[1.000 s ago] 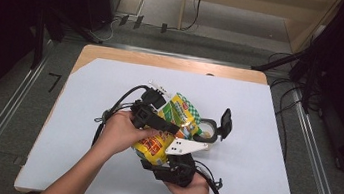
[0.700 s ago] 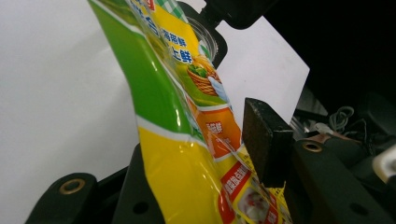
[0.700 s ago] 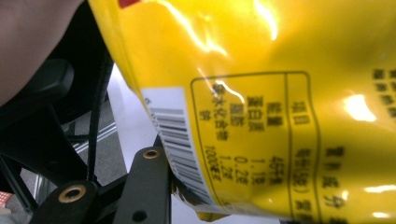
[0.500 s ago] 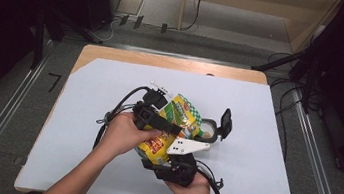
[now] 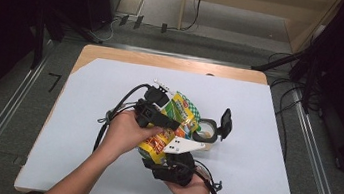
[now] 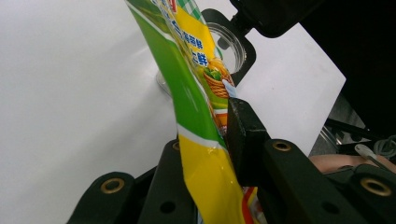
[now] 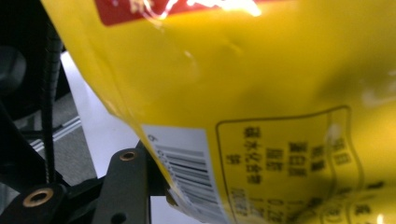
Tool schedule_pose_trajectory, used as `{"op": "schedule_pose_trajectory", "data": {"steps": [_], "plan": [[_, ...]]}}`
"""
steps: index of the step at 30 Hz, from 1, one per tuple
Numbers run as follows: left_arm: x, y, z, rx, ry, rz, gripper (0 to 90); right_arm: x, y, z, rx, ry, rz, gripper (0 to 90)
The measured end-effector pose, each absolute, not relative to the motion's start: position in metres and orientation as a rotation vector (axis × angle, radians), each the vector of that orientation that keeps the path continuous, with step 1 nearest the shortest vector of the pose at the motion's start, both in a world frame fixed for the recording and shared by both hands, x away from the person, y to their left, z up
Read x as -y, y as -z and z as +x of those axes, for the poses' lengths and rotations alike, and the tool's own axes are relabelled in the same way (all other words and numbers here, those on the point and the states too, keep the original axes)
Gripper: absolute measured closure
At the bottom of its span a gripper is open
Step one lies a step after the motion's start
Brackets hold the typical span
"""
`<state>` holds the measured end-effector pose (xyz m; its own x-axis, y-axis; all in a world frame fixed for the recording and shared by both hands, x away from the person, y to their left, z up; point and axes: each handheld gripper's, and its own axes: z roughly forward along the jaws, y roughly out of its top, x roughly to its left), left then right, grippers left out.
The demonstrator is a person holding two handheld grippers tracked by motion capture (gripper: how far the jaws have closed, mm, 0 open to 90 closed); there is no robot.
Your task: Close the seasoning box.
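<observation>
A yellow and green snack bag is held up over the middle of the white table. My left gripper is shut on its upper edge; in the left gripper view the bag runs between the two black jaws of that gripper. My right gripper grips it from below, near the person. In the right gripper view the bag's yellow back with its barcode corner goes down beside the one finger that shows; the other is hidden.
A clear round container with a black hinged lid standing open sits on the table just right of the bag, also in the left gripper view as the container. Cables trail from both grippers. The table's edges lie well away.
</observation>
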<state>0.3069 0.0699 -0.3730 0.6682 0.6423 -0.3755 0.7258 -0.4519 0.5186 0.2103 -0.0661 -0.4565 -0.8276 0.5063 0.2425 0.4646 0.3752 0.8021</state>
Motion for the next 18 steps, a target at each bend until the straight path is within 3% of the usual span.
{"op": "schedule_pose_trajectory", "data": {"steps": [9, 13, 18], "plan": [[-0.067, 0.374, 0.308, -1.054, 0.178, 2.219, 81.6, 0.064, 0.457, 0.208, -2.562, -1.376, 0.915, 50.9], [-0.063, 0.373, 0.312, -1.050, 0.212, 2.223, 81.7, 0.067, 0.455, 0.210, -2.566, -1.448, 0.944, 60.9], [-0.060, 0.370, 0.317, -1.056, 0.250, 2.216, 80.5, 0.072, 0.453, 0.213, -2.552, -1.537, 0.967, 64.7]]}}
